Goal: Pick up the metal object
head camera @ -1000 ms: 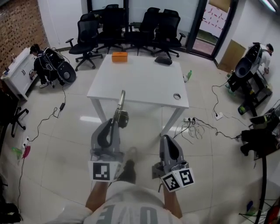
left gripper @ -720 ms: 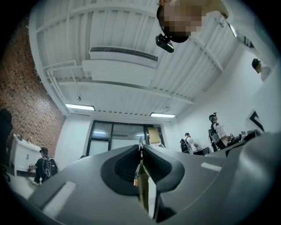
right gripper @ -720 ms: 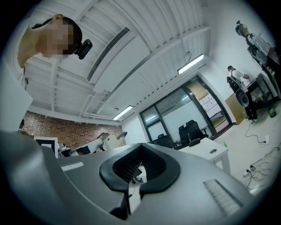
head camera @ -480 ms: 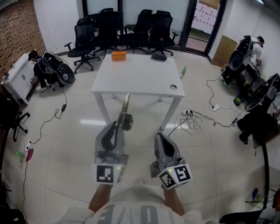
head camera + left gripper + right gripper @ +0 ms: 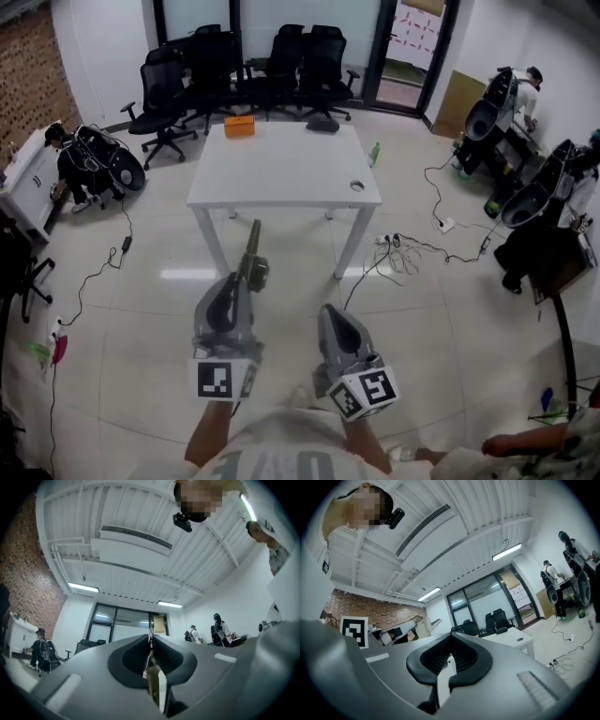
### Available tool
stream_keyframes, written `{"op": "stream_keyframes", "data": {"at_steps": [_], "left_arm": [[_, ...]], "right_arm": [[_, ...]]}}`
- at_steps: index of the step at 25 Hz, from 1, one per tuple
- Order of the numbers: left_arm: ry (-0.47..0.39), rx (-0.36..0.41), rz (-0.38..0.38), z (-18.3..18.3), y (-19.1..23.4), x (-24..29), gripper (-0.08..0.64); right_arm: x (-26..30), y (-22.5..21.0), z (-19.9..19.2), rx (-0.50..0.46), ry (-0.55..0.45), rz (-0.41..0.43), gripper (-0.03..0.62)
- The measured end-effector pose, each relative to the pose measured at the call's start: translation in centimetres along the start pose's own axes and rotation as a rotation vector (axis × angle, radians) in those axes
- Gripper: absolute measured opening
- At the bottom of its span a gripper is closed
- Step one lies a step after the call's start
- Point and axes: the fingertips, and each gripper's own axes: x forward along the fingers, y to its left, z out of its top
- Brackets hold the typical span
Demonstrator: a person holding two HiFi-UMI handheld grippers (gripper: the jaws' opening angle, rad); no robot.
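Head view: metal object (image 5: 253,244) between fingers of left gripper (image 5: 244,278), tip forward.

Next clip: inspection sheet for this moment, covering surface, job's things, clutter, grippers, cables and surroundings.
Surface: white table ahead of both grippers, on a glossy tiled floor.
Job's things: metal object off the table, sticking forward out of the left hand-held gripper.
Clutter: orange box and dark object at the table's far edge; green bottle on the floor.
Grippers: left hand-held gripper shut on the metal object; right hand-held gripper shut, empty.
Cables: loose cables on the floor right of the table; another cable at left.
Surroundings: office chairs behind the table, brick wall, person crouched at left.
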Motion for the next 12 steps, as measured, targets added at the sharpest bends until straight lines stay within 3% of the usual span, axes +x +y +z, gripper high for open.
{"op": "stream_keyframes", "data": {"at_steps": [6, 12], "left_arm": [[-0.044, 0.045, 0.013, 1.9, 1.2, -1.2, 0.02], [-0.041, 0.056, 0.001, 2.0, 0.4, -0.9, 0.02]], "right_arm": [[-1.9, 1.2, -2.1, 0.021, -0.01, -0.018, 0.011], [-0.2, 0.8, -0.5, -0.037, -0.028, -0.01, 0.011]]}}
